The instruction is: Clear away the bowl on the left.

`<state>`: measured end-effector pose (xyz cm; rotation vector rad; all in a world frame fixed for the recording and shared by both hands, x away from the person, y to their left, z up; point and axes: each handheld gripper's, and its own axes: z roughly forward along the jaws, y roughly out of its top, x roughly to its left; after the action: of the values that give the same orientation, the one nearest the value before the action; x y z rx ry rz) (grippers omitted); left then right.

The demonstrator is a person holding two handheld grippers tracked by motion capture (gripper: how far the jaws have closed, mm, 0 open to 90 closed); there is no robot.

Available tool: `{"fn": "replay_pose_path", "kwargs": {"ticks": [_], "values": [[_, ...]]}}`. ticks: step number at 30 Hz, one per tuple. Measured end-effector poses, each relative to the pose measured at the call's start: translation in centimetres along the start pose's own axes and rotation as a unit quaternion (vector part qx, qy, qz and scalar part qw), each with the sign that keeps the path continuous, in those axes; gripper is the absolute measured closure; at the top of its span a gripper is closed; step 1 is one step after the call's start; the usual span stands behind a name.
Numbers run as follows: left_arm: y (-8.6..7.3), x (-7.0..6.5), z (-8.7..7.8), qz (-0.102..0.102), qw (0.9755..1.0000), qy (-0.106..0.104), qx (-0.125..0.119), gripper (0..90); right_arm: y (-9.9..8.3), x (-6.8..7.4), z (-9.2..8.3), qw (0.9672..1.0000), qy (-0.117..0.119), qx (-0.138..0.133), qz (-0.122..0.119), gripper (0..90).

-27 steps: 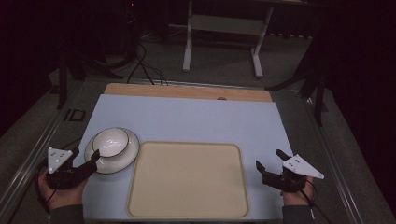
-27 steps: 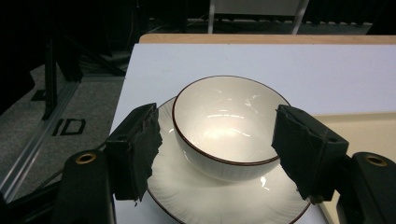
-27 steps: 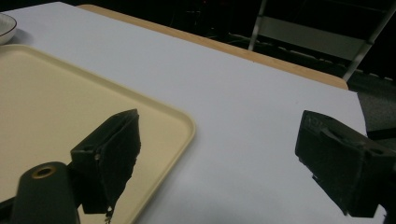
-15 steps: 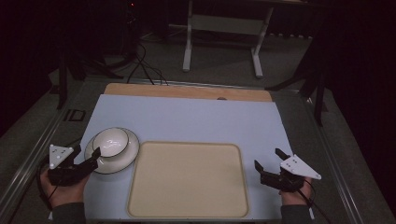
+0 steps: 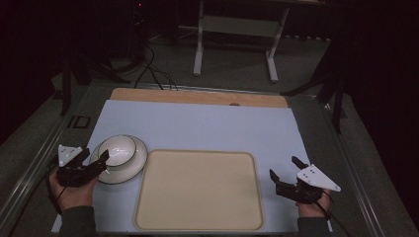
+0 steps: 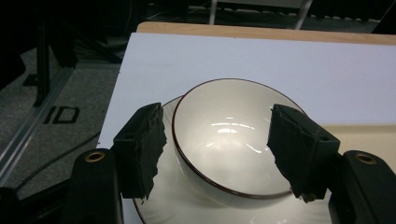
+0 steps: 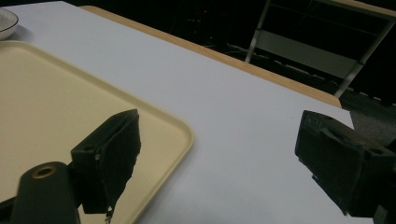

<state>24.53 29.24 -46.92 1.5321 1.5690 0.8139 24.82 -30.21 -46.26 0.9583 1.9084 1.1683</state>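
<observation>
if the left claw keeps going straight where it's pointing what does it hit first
Most likely the white bowl sitting on the plate. The left claw is open, with the bowl's near rim lying between its jaws, so contact looks close, though depth is hard to judge.

Bowl [image 5: 118,149] on plate [image 5: 129,169] blocks left; tray [image 5: 197,190] bare.

Dim room: grey floor [image 5: 237,74], a white-legged stand [image 5: 236,29] and black cables [image 5: 148,69] beyond the table.
</observation>
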Motion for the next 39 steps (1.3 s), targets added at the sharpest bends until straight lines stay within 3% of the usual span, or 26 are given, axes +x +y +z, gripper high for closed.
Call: {"fn": "replay_pose_path", "kwargs": {"ticks": [10, 11, 14, 22, 30, 35, 39], "values": [[0.2, 0.7, 2.1, -0.007, 0.9996, 0.013, 0.026, 39.0, 0.1, 0.0, -0.1, 1.0000, -0.004, -0.005, -0.001, 13.8], [0.3, 1.2, 2.5, -0.018, 0.9992, 0.017, 0.032, 39.6, 0.1, 0.0, -0.1, 1.0000, -0.003, -0.004, -0.001, 13.8], [0.4, 1.5, 3.2, -0.023, 0.9987, 0.021, 0.041, 39.6, 0.1, 0.1, 0.0, 1.0000, 0.000, -0.002, -0.003, 13.8], [0.3, 1.9, 4.7, -0.030, 0.9975, 0.019, 0.062, 42.4, 0.1, 0.0, -0.1, 1.0000, -0.003, -0.004, -0.002, 13.8], [0.2, 2.5, 5.4, -0.051, 0.9953, 0.014, 0.080, 50.0, 0.1, -0.1, 0.0, 1.0000, -0.005, -0.004, -0.002, 13.7], [0.1, 2.5, 5.5, -0.051, 0.9948, 0.012, 0.087, 52.3, 0.1, -0.2, -0.1, 1.0000, -0.008, -0.006, 0.001, 13.7], [-0.1, 3.0, 5.5, -0.080, 0.9930, -0.001, 0.088, 54.3, 0.1, -0.2, -0.2, 0.9999, -0.008, -0.008, 0.000, 13.7]]}}
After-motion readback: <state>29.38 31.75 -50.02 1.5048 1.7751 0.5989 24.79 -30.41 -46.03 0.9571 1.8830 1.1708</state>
